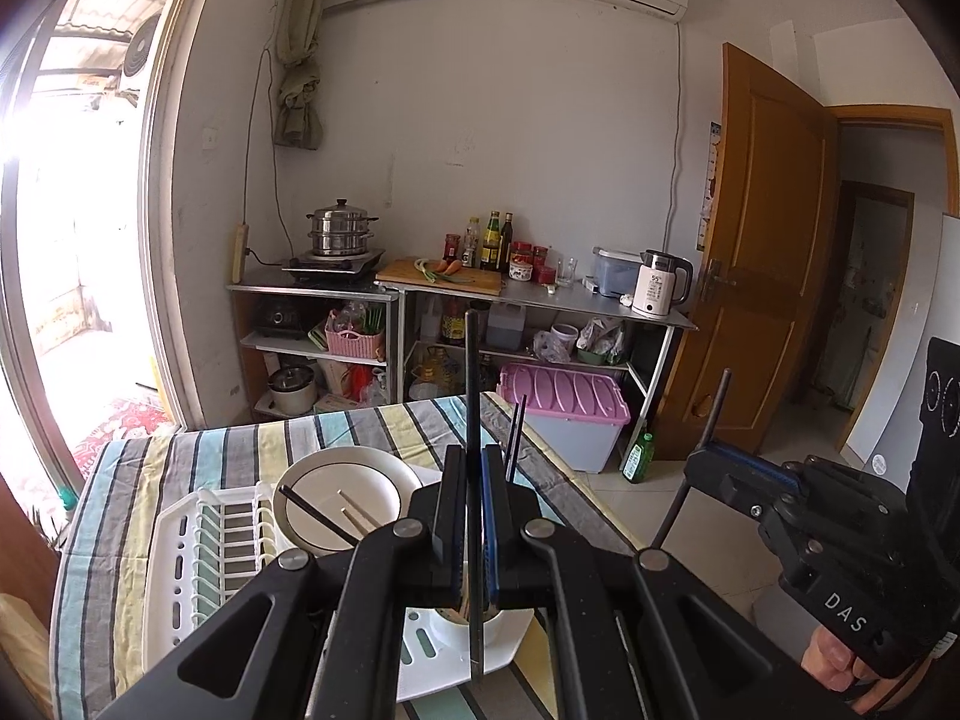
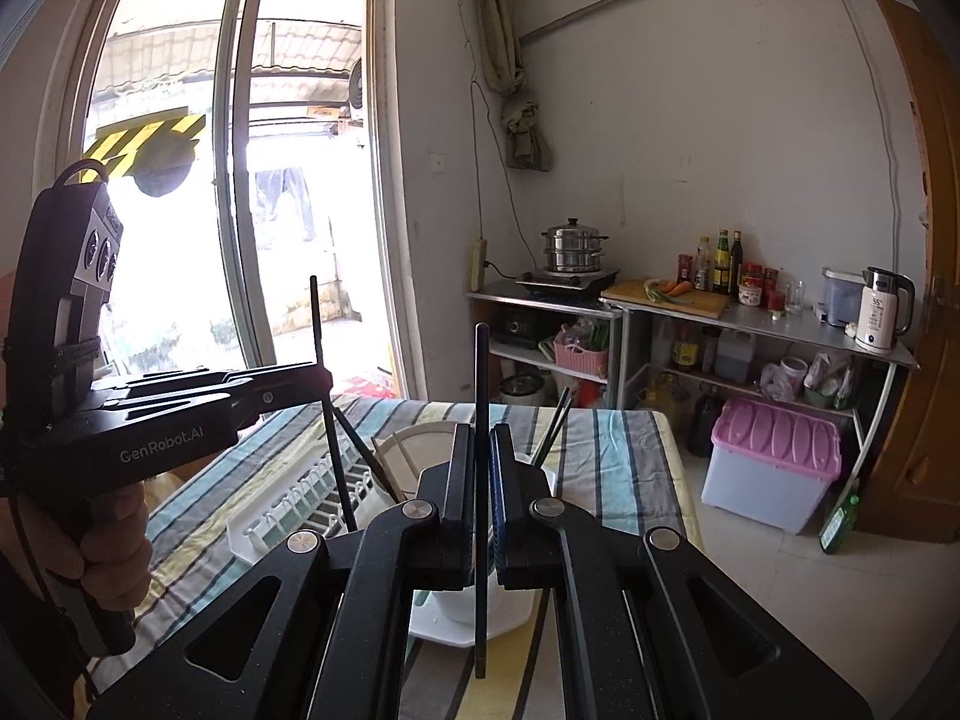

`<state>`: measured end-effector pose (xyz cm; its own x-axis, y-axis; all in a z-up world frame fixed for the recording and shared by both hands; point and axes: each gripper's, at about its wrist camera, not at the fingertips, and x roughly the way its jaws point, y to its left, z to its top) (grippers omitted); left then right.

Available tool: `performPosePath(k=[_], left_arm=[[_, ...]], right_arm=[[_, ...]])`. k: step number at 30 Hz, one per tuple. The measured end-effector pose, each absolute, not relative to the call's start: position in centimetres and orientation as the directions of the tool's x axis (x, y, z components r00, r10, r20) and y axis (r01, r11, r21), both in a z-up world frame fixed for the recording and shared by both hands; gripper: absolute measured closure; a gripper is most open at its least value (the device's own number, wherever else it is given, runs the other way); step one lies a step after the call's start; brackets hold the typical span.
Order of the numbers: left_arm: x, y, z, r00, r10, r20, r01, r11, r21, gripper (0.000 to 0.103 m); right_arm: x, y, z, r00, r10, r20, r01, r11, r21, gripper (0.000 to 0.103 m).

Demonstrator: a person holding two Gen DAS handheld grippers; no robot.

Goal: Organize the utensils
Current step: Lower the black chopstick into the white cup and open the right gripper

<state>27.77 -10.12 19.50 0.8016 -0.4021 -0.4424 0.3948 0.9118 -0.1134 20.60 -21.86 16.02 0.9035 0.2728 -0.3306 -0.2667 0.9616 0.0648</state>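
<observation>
Above the striped tablecloth [image 1: 240, 444], we hold two grippers, each pinching a single black chopstick upright. Our left gripper [image 1: 474, 516] has its jaws nearly closed on a chopstick [image 1: 472, 396] whose lower tip hangs over the white cup [image 1: 480, 630] — the holder standing at the near end of the white dish rack [image 1: 198, 546]. Our right gripper [image 2: 482, 504], likewise clamped almost shut, grips its own chopstick [image 2: 482, 384] over the same cup, just right of the left gripper. Behind the cup, a white plate [image 1: 336, 480] rests on the rack with one black chopstick and a pale pair lying across it. More dark chopsticks [image 2: 555, 426] already stand in the cup, leaning right. Beyond the table, a steel shelf [image 1: 540, 294] lines the wall.
</observation>
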Motion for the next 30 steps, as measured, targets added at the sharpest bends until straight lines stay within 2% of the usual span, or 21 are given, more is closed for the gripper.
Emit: performPosePath(k=[15, 30], left_arm=[[33.7, -9.6, 18.2, 0.805, -0.388, -0.449, 0.361, 0.921, -0.147, 0.099], [36.0, -9.6, 15.3, 0.781, -0.407, -0.473, 0.362, 0.913, -0.189, 0.099]], right_arm=[[25.7, -21.4, 16.7, 0.905, 0.299, -0.303, -0.282, 0.954, 0.099, 0.099], [29.0, -21.0, 14.3, 0.885, 0.302, -0.354, -0.279, 0.953, 0.114, 0.099]])
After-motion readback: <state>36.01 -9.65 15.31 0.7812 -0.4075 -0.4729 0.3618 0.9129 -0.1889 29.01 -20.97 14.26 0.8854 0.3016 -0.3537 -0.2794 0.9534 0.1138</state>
